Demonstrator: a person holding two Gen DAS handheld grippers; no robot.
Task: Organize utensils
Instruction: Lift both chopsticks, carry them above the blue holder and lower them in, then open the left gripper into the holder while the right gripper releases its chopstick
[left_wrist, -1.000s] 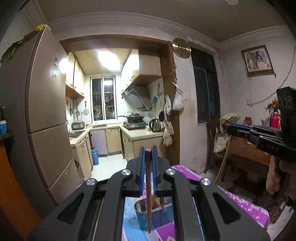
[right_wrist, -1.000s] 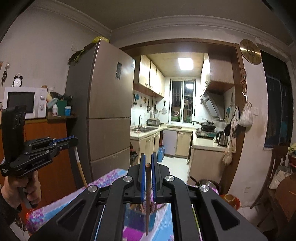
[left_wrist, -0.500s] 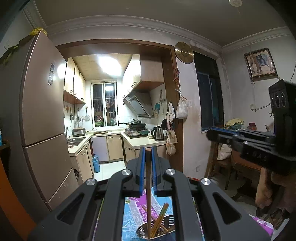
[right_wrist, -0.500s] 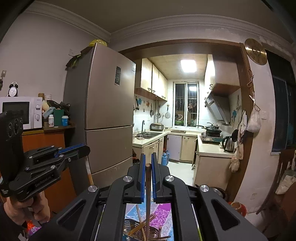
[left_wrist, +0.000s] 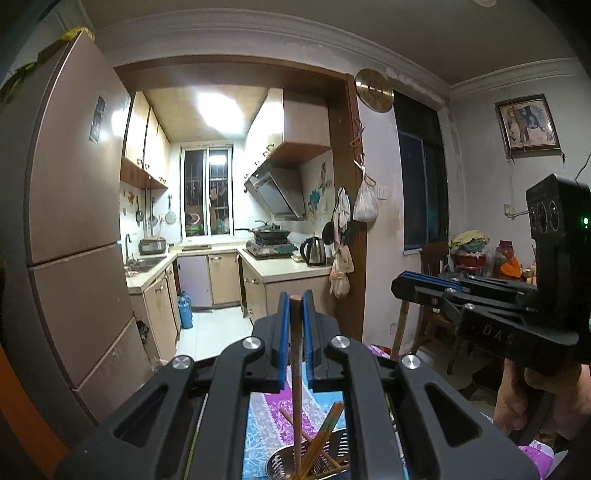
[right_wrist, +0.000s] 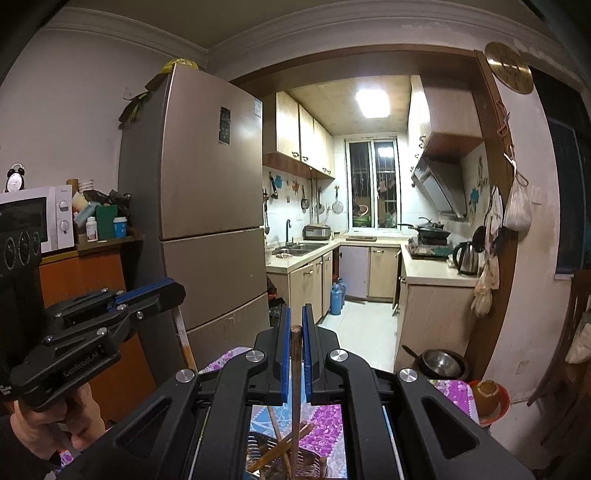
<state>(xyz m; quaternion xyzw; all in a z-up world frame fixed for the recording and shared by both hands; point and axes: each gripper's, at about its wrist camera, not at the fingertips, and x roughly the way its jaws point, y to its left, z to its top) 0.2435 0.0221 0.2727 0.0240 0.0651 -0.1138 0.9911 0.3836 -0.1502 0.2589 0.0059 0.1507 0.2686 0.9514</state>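
Chopstick (left_wrist: 295, 354) upright between left tongs (left_wrist: 295, 295)

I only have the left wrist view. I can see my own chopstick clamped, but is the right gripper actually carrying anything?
Observer: Yes. In the right wrist view the right gripper has its jaws shut on a brown chopstick, held near its top and hanging down.
Operator: Where does that one point?
Observer: Down into the perforated metal holder on the floral tablecloth; other chopsticks already lean inside.
Operator: Anything on your side of the room I can't see?
Observer: A white microwave on an orange cabinet beside the fridge, behind the left gripper.
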